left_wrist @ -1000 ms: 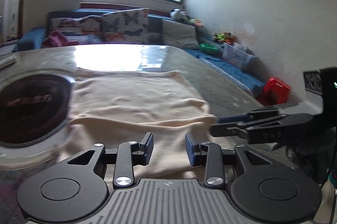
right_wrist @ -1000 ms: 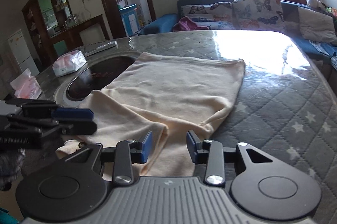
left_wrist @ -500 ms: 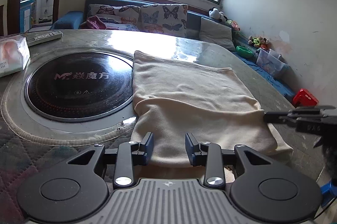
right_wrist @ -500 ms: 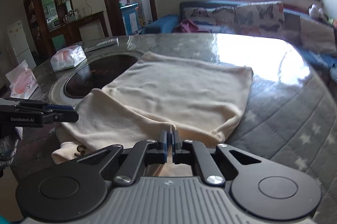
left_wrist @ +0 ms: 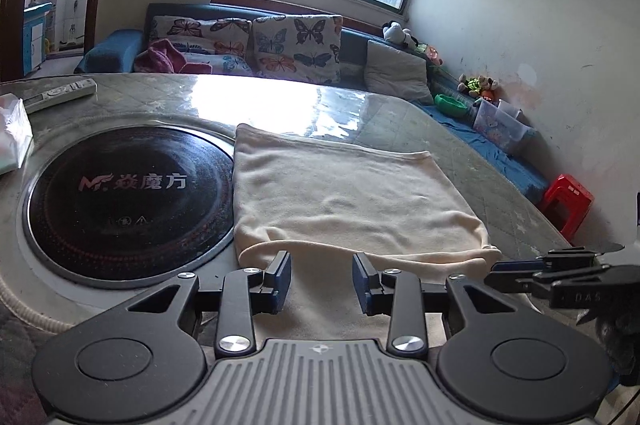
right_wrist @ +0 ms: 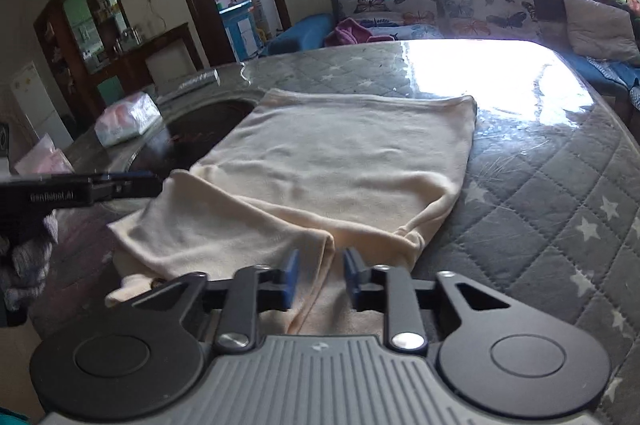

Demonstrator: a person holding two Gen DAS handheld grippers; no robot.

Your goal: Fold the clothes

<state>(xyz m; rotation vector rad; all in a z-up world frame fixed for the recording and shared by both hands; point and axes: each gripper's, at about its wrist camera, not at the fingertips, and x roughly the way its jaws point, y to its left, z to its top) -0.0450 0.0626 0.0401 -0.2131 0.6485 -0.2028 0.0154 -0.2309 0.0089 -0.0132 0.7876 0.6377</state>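
Only the left wrist view shows the round black cooktop (left_wrist: 128,203) with "MF" and Chinese letters. Beside it, the cream cloth (left_wrist: 352,201) lies flat on the desk (left_wrist: 404,117). The left gripper (left_wrist: 322,281) is released, with cloth under it. The right gripper (right_wrist: 318,275) is released too, and a cloth fold sits between its fingers.

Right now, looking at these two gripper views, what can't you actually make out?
- Near hem of the cloth: both views, hidden behind each gripper's body.
- Right gripper: in the left view only its side shows, so its opening can't be judged there.
- Left gripper: in the right view it is cut off by the left edge.
- Box: left view, cut off at the left edge.
- Cooktop warning marks: too small.
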